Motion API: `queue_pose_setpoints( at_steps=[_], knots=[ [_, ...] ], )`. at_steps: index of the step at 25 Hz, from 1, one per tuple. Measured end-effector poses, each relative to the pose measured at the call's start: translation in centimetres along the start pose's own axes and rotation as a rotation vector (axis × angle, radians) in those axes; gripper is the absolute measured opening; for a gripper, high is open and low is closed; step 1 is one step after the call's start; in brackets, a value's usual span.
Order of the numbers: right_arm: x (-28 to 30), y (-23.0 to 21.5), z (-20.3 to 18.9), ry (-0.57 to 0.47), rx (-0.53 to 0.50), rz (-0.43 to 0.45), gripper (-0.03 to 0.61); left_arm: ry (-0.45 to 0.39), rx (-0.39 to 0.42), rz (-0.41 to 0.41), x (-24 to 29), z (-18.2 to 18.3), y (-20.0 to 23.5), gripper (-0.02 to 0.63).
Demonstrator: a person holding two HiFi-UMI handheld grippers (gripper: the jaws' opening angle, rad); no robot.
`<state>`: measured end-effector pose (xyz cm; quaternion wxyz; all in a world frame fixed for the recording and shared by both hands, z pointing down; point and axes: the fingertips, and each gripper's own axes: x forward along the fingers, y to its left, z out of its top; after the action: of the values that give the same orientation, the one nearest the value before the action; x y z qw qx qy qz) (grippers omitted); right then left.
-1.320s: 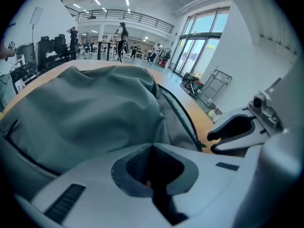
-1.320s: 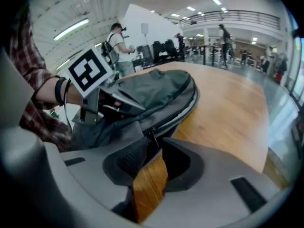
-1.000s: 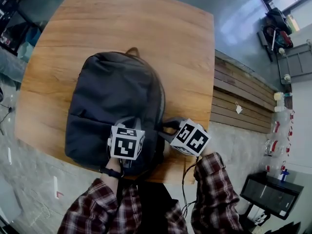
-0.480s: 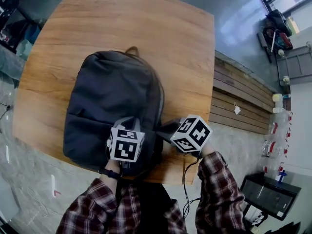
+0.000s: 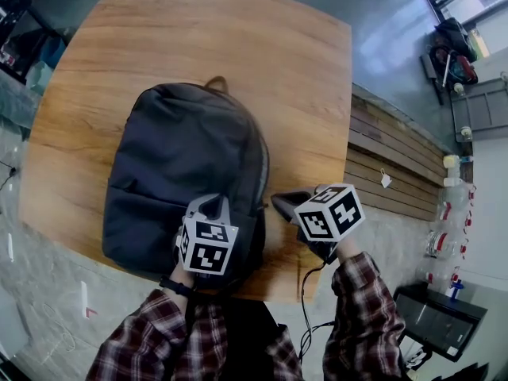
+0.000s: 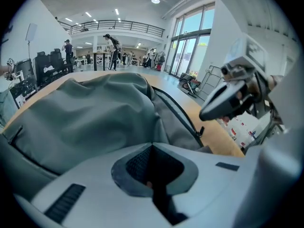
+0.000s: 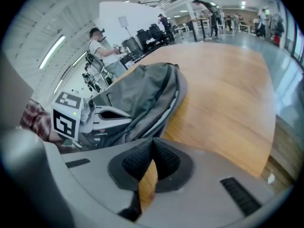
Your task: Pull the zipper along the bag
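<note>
A dark grey backpack [image 5: 186, 165] lies flat on the wooden table [image 5: 238, 38], its carry handle at the far end. My left gripper [image 5: 209, 207] rests on the bag's near end with its jaws shut; the left gripper view [image 6: 152, 148] shows nothing between its pads. The zipper [image 6: 178, 113] runs along the bag's right side, and its dark pull [image 6: 200, 131] hangs at the near end. My right gripper [image 5: 280, 202] hovers just right of the bag over bare wood, apart from it. Its jaws [image 7: 153, 144] are shut on nothing.
The table's near edge is right under both grippers. A slatted wooden bench [image 5: 389, 157] runs along the table's right side. Black cabinet [image 5: 444, 316] stands on the floor at the lower right. People and desks stand far off in the hall.
My right gripper has drawn away from the bag's right edge, moving right and turning. The left gripper has slid slightly toward the near edge. The bag has stayed put.
</note>
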<state>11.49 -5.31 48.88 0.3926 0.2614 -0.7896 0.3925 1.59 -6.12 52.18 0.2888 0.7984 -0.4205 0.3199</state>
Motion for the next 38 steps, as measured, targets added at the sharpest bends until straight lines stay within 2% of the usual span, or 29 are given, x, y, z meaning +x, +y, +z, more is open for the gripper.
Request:
queue_pose_setpoints(
  at_steps=[2,3,6,8,10,15,20,25,29,31,34,38],
  knots=[
    [-1.6,-1.2,1.2,-0.016,-0.002,0.030,0.006,0.002,0.002,0.001,0.0,-0.1,0.0,0.008],
    [-2.2,-1.1,1.5,-0.004,-0.063,0.041,0.006,0.003,0.000,0.001,0.0,-0.1,0.1,0.008],
    [-2.2,1.0,0.2,0.073,-0.355,0.018,0.007,0.004,0.000,0.004,0.1,-0.1,0.1,0.008],
    [-1.1,2.8,-1.2,0.106,-0.459,0.008,0.014,0.003,0.000,0.003,0.2,-0.1,0.1,0.008],
    [0.2,4.3,-1.7,0.095,-0.459,-0.002,0.052,0.004,0.000,0.002,0.3,-0.1,0.1,0.008],
    [2.3,5.6,-1.3,0.072,-0.324,-0.055,0.064,0.008,-0.004,0.001,0.2,-0.1,0.1,0.008],
    [2.9,4.8,-2.3,0.105,-0.302,-0.115,0.075,0.008,-0.006,-0.002,0.1,0.0,-0.1,0.008],
    [3.3,4.4,-2.4,0.096,-0.251,-0.102,0.084,0.004,-0.003,-0.001,0.1,-0.1,0.1,0.008],
    [3.5,3.6,-2.4,0.067,-0.123,-0.030,0.092,0.008,-0.010,-0.003,0.2,-0.1,0.2,0.008],
    [2.7,3.0,-2.1,0.032,-0.091,-0.032,0.092,0.008,-0.011,-0.007,0.2,0.0,0.2,0.008],
    [2.0,2.6,-1.9,0.021,-0.145,-0.064,0.091,0.008,-0.009,-0.007,0.2,0.0,0.4,0.008],
    [2.6,3.3,-2.3,0.097,-0.397,-0.157,0.092,0.007,-0.010,-0.006,0.2,0.0,0.4,0.008]
  ],
)
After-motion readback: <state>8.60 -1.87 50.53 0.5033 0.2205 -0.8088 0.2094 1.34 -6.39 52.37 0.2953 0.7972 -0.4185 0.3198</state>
